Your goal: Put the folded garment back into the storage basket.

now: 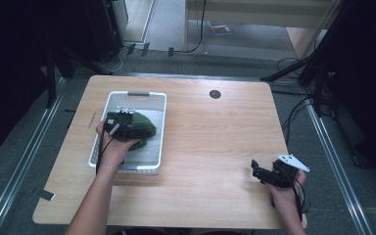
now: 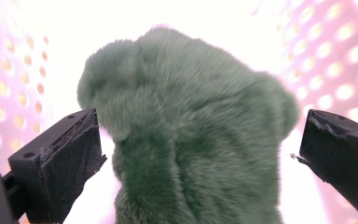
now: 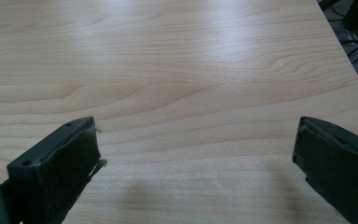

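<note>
Forearms enter from the bottom of the high view, and the left gripper is seen over the basket, right above the green plush. Seen along the left gripper's jaws, they are spread wide with the plush standing between them, and neither pad is pressed on the fur: a gap shows on each side. The plush is lying inside the white basket on the left half of the table. The drop looks done, so the step in hand is judged to be the release and pull-out. It is best done by lifting straight up with the jaws kept wide, so that no fur is snagged and the toy is not dragged back over the rim. Off to the right, the right gripper is held low near the table's front edge, jaws spread over bare wood, nothing between them, well apart from the basket.
</note>
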